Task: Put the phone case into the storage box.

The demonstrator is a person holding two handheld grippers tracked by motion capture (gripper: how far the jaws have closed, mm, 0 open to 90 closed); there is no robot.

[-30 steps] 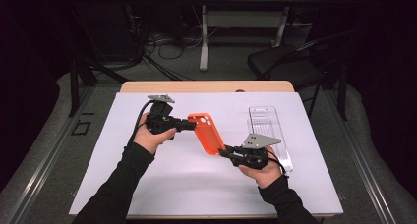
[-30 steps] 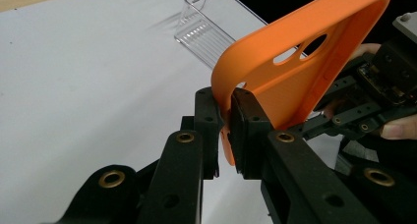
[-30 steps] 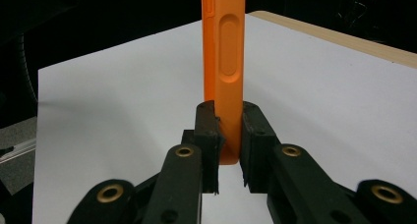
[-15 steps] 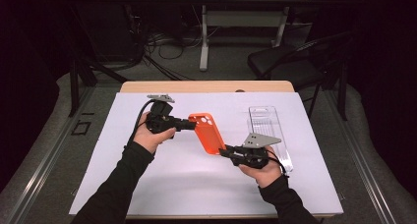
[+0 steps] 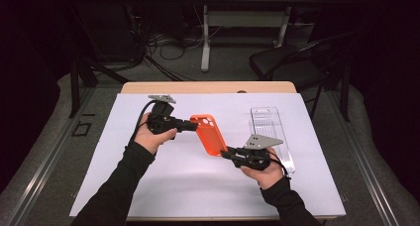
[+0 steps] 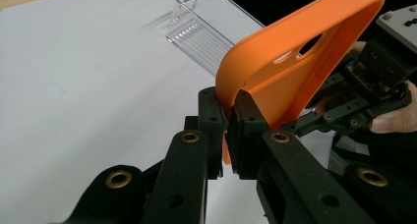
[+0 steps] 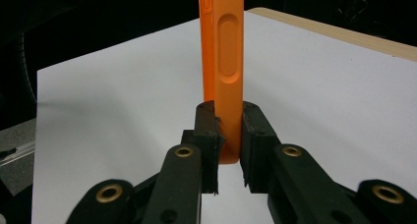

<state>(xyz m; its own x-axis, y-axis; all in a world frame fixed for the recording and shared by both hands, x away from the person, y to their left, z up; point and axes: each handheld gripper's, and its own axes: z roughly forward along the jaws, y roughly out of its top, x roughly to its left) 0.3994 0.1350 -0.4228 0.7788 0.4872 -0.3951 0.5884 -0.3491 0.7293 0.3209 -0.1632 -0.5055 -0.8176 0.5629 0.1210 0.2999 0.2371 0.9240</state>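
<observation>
1. The orange phone case (image 5: 209, 135) is smooth, matte and soft-looking, with rounded corners and a camera cutout.
2. It hangs above the white-covered desk (image 5: 148, 186), between both hands.
3. The left claw (image 5: 189, 126) clamps its upper end, the right claw (image 5: 227, 154) its lower end.
4. A clear ribbed plastic tray (image 5: 270, 124) lies nearby.

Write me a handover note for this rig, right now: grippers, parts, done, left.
Left gripper: jaws shut on the camera-hole end of the orange phone case.
Right gripper: jaws shut on the case's opposite end.
Case: held between both grippers above the white table cover, tilted, not touching it.
Clear plastic tray: lies flat on the cover beside the right hand, nothing visible in it.
Done: case picked up, gripped at both ends.
Left: probably setting the case into the tray, though that is a guess. Keep both grips until you decide; releasing one end lets it swing.
</observation>
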